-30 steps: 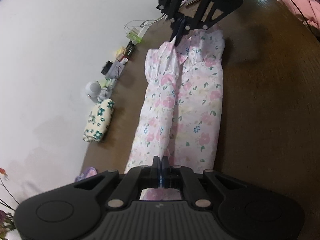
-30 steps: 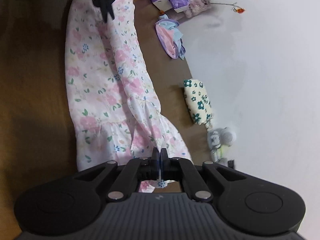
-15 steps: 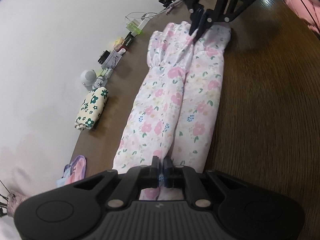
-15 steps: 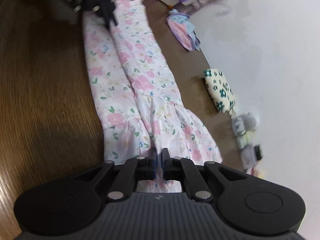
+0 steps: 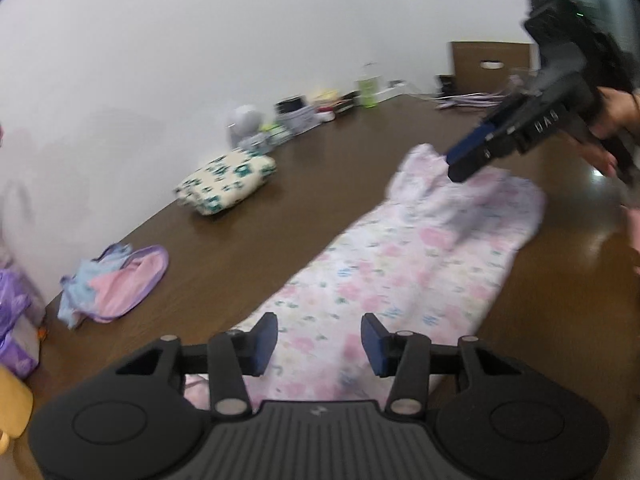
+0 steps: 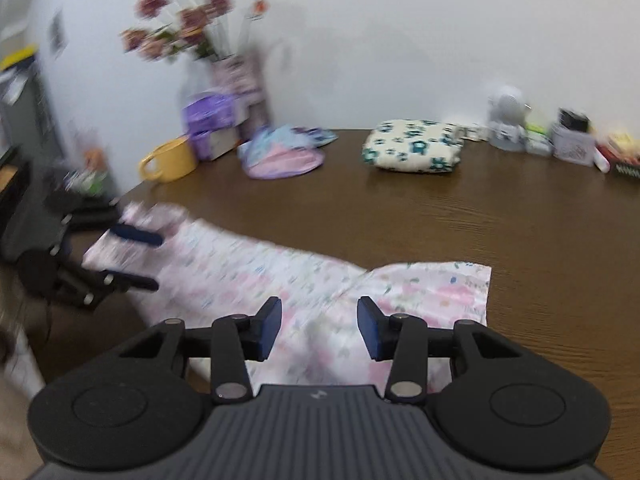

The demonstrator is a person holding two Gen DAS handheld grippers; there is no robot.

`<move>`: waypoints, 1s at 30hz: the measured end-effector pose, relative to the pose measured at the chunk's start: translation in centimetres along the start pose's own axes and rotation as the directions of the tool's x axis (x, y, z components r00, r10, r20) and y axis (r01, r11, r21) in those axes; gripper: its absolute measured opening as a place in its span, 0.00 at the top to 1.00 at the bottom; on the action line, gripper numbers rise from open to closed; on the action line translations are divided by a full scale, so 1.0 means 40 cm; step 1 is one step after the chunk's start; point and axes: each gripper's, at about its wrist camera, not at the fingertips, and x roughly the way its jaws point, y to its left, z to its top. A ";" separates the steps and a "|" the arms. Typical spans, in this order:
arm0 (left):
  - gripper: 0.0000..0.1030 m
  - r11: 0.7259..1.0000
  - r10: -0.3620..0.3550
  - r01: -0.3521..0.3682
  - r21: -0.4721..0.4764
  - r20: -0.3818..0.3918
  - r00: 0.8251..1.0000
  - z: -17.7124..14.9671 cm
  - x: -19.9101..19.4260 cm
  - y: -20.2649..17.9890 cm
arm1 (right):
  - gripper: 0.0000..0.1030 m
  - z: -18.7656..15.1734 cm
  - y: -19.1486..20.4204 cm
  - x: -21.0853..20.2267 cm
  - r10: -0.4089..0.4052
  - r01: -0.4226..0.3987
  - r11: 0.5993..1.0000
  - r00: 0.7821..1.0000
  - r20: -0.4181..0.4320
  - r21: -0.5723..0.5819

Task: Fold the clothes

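Note:
A pink floral garment (image 5: pixel 400 272) lies flat on the brown wooden table (image 5: pixel 320 184), folded lengthwise into a long strip. In the left wrist view my left gripper (image 5: pixel 320 340) hovers over the strip's near end, its jaws opening with nothing pressed between them. My right gripper (image 5: pixel 460 160) hangs over the far end, held by a hand (image 5: pixel 612 120). In the right wrist view my right gripper (image 6: pixel 318 328) floats above the wider end of the garment (image 6: pixel 280 280), its jaws opening and holding nothing. The left gripper (image 6: pixel 148 258) stands apart over the other end.
A folded white cloth with green flowers (image 6: pixel 414 150) and a loose pink and purple cloth (image 6: pixel 280 152) lie near the wall. A yellow mug (image 6: pixel 170 160), a vase of flowers (image 6: pixel 188 28), a green bottle (image 5: pixel 370 88) and small items line the table's back edge.
Both grippers were shut on the garment's ends. They have let go, opened, rolled upright and lifted away; the garment now rests flat on the table.

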 end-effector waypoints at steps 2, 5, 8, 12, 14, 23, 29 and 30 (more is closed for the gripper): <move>0.73 1.000 0.024 -0.025 -0.016 -0.038 0.999 0.003 0.034 -0.002 | 0.59 -0.009 -0.011 0.039 -0.046 0.047 0.998 0.999 -0.019 0.033; 0.74 0.998 0.038 -0.044 -0.050 -0.111 0.993 -0.016 0.073 0.011 | 0.59 -0.026 -0.024 0.093 -0.119 0.122 0.990 0.992 -0.053 0.068; 0.74 0.994 0.029 -0.040 -0.099 -0.107 0.994 -0.033 0.080 0.028 | 0.59 -0.053 -0.029 0.108 -0.158 0.162 0.985 0.984 -0.079 0.054; 0.74 0.989 0.042 -0.054 -0.139 -0.089 0.995 -0.043 0.081 0.034 | 0.59 -0.069 -0.044 0.129 -0.164 0.168 0.985 0.983 -0.080 0.048; 0.74 0.987 0.047 -0.060 -0.147 -0.087 0.995 -0.041 0.081 0.036 | 0.59 -0.069 -0.045 0.137 -0.176 0.179 0.984 0.982 -0.068 0.027; 0.66 0.968 0.149 -0.145 -0.203 0.005 0.989 -0.018 0.007 0.109 | 0.57 -0.076 -0.034 0.142 -0.202 0.202 0.979 0.978 -0.047 -0.015; 0.67 0.935 0.219 -0.234 -0.266 -0.083 0.972 -0.056 -0.009 0.221 | 0.56 -0.082 -0.030 0.142 -0.215 0.215 0.977 0.976 -0.036 -0.007; 0.75 0.934 0.208 -0.231 -0.273 -0.109 0.972 -0.070 -0.005 0.234 | 0.56 -0.082 -0.030 0.142 -0.216 0.216 0.976 0.976 -0.036 -0.006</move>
